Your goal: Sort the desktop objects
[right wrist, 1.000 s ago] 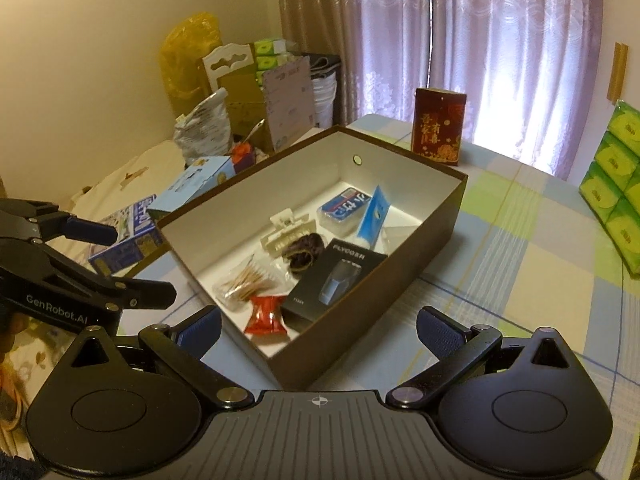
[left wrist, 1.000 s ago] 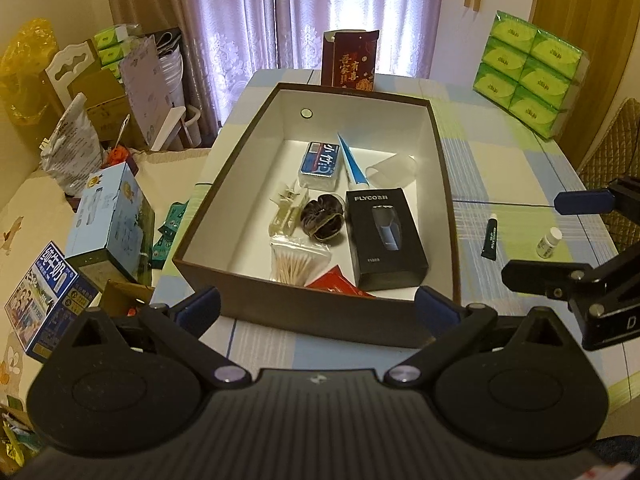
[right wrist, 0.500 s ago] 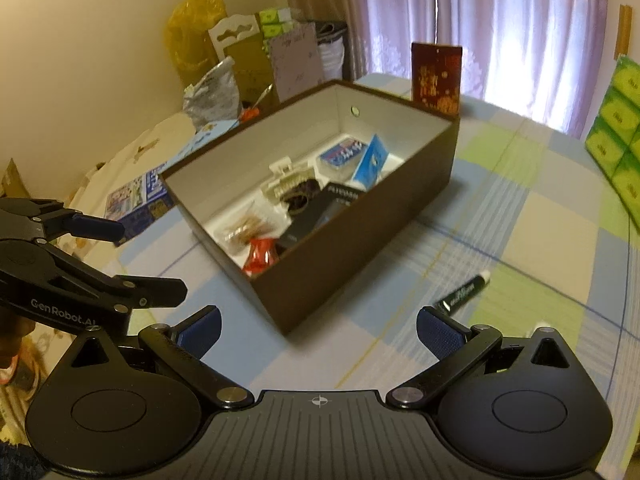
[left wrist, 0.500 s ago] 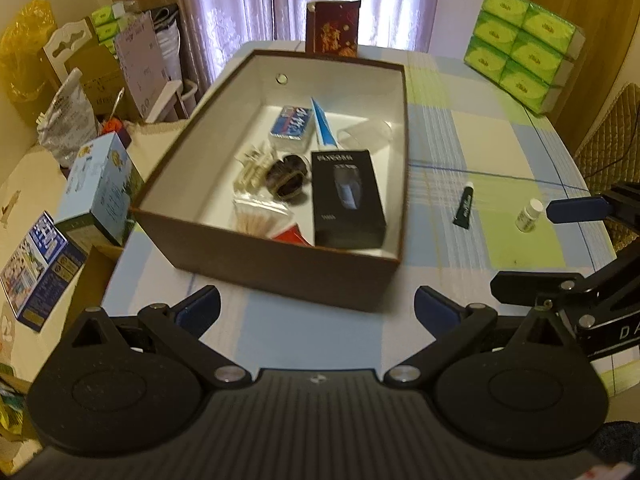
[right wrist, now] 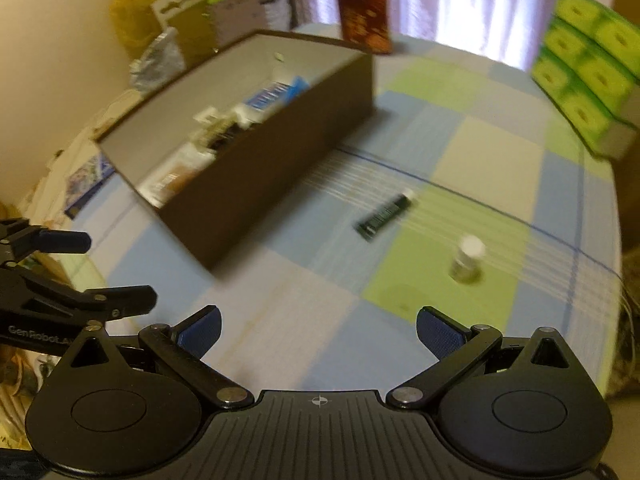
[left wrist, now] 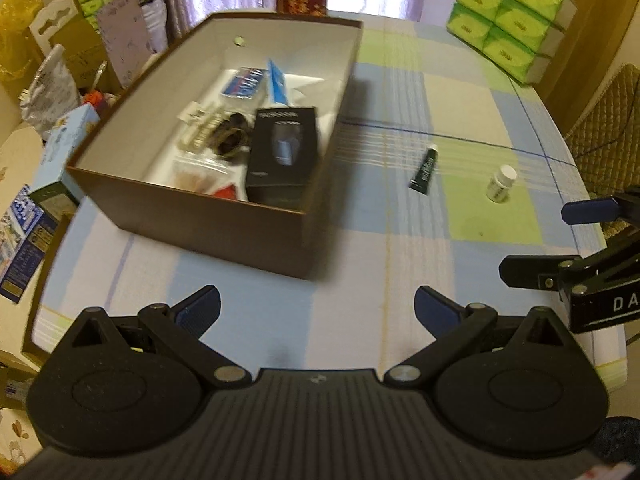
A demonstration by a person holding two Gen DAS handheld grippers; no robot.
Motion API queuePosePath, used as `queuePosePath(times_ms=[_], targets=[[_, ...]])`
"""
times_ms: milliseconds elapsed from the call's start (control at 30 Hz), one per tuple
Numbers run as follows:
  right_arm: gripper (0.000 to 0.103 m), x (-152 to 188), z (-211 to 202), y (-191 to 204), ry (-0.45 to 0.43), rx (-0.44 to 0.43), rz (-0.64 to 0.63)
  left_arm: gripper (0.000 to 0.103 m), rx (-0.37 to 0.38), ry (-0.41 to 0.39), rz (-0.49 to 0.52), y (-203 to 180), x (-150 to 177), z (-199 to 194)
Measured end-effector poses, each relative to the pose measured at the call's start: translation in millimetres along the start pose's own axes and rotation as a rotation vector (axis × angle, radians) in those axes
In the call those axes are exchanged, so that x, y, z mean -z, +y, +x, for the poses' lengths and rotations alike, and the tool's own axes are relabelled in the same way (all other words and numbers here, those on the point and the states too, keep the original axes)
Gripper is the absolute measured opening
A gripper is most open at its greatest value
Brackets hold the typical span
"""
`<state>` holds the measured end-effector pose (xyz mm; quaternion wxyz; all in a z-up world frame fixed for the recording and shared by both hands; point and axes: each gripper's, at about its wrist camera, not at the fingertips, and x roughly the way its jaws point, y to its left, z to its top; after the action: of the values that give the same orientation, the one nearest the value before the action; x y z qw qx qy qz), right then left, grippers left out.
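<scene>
Both grippers, left (left wrist: 317,308) and right (right wrist: 318,326), hover spread wide and empty above the table's (right wrist: 280,336) near edge, while the dark tube (right wrist: 385,213) and small white-capped bottle (right wrist: 467,258) lie apart on the cloth beside the brown box's (left wrist: 224,220) right wall.

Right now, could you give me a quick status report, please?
Left gripper open, empty. Right gripper open, empty. Dark tube and small white bottle on tablecloth, outside brown box. Nothing between.
</scene>
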<state>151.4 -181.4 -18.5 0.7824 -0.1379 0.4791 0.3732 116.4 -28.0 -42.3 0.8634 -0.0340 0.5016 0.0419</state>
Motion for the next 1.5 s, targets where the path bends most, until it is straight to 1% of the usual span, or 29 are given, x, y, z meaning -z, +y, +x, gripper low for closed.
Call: queuePosePath(times_ms=[300, 500, 633, 733, 800, 933, 1033, 1100, 1133, 1200, 1267, 1300, 1400, 1500], targets=[[0.101, 18.8, -12.0, -48.4, 0.012, 0.078, 0.087, 0.102, 0.067, 0.032, 0.066, -49.4, -6.7, 26.2], [0.101, 26.7, -19.2, -69.8, 0.010, 0.103, 0.131, 0.102, 0.080, 0.023, 0.119, -75.7, -21.3, 40.6], [0.101, 28.1, -17.6, -81.0, 0.004, 0.109, 0.160, 0.101, 0.090, 0.008, 0.137, -83.6, -32.6, 48.2], [0.101, 28.6, -14.0, -90.4, -0.018, 0.108, 0.193, 0.100, 0.111, -0.003, 0.142, -88.0, -42.6, 58.0], [0.101, 28.4, -11.5, -97.5, -0.053, 0.111, 0.213, 0.099, 0.123, -0.012, 0.147, -92.2, -48.8, 67.4], [0.101, 26.9, -6.4, -114.1, -0.139, 0.117, 0.254, 0.094, 0.120, -0.044, 0.167, -100.2, -61.2, 87.8], [0.101, 23.1, 1.9, -123.3, -0.162, 0.117, 0.260, 0.091, 0.118, -0.066, 0.179, -102.4, -71.4, 101.7], [0.100, 20.9, 8.4, -126.0, -0.175, 0.118, 0.248, 0.087, 0.112, -0.076, 0.194, -104.2, -78.8, 109.3], [0.098, 19.8, 11.9, -126.2, -0.174, 0.126, 0.240, 0.086, 0.114, -0.082, 0.204, -105.1, -82.8, 113.5], [0.081, 16.7, 19.3, -126.5, -0.183, 0.122, 0.219, 0.083, 0.107, -0.081, 0.218, -106.3, -89.0, 121.0], [0.076, 13.8, 28.6, -127.3, -0.181, 0.115, 0.211, 0.081, 0.105, -0.078, 0.229, -106.7, -94.7, 128.6], [0.072, 12.7, 32.4, -127.5, -0.186, 0.108, 0.206, 0.079, 0.104, -0.075, 0.233, -106.7, -97.2, 132.5], [0.062, 8.0, 43.6, -127.1, -0.191, 0.098, 0.180, 0.079, 0.102, -0.066, 0.242, -106.6, -102.4, 142.2], [0.056, 4.6, 53.9, -125.4, -0.183, 0.100, 0.163, 0.079, 0.098, -0.049, 0.252, -106.3, -105.9, 151.2]])
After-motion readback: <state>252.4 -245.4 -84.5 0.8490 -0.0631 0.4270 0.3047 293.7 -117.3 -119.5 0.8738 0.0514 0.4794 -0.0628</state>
